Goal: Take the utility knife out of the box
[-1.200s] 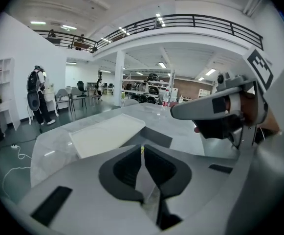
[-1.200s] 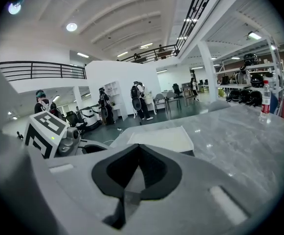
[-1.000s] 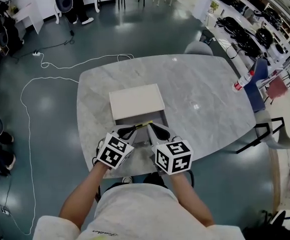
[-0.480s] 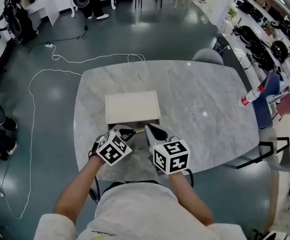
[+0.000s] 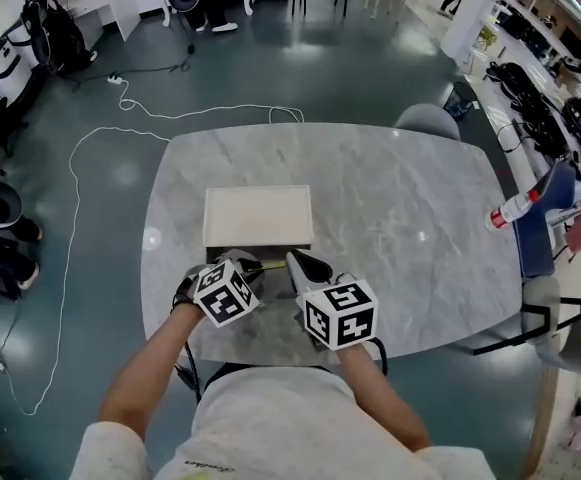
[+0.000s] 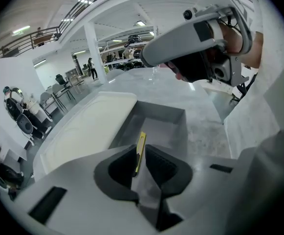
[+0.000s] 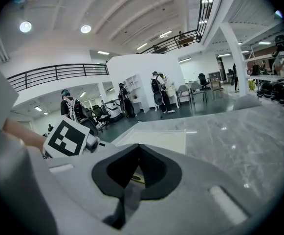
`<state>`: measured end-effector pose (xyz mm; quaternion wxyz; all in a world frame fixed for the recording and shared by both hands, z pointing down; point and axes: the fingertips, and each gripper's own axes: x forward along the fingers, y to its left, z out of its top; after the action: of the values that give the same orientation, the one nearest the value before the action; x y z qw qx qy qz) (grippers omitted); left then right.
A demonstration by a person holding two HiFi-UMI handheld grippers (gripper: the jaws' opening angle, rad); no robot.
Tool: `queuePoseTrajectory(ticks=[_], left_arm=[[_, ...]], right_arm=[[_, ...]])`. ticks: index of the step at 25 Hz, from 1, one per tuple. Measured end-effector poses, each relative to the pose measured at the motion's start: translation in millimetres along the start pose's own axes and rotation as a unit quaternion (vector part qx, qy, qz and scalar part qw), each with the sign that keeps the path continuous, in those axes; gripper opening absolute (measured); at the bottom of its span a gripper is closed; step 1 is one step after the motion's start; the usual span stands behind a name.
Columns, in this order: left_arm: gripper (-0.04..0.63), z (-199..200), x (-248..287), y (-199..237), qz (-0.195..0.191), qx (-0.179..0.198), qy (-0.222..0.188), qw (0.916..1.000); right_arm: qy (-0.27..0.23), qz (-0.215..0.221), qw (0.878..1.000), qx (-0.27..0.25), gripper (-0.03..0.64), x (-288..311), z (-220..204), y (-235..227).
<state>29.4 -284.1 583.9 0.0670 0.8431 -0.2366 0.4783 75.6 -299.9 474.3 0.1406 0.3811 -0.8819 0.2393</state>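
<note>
The left gripper [image 6: 141,153] pinches the thin yellow utility knife [image 6: 142,138] edge-on between its pads. Its jaws are narrow and just opening, likely easing the grip as the knife comes low. The knife's tip points out over the grey inner tray [image 6: 159,124]. The right gripper [image 7: 139,145], jaws together on nothing, waits just beside it. Beyond them the tray stands drawn out from under the flat cream box cover [image 5: 258,216] on the grey marble tabletop [image 5: 400,198] and looks otherwise empty. Whether the knife is fully clear of the tray is hard to tell.
</note>
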Motion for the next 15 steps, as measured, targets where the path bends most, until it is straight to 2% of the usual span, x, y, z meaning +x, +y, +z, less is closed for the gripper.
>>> queuePoseTrajectory(ticks=[4,9,15], left_arm=[[0.065,-6.0,7.6,-0.4,-0.003,0.009,0.025,0.9997],[0.079,-19.2,18.9,-0.1,-0.005,0.029,0.062,0.9977],[0.110,-22.5,32.2,4.8,-0.012,0.033,0.081,0.9961]], right_arm=[[0.007,0.014,1.000,-0.003,0.005,0.5,-3.1,-0.4],[0.009,0.022,1.000,-0.004,0.005,-1.4,-6.0,-3.0],[0.010,0.021,1.000,-0.003,0.005,-4.9,-6.0,-13.0]])
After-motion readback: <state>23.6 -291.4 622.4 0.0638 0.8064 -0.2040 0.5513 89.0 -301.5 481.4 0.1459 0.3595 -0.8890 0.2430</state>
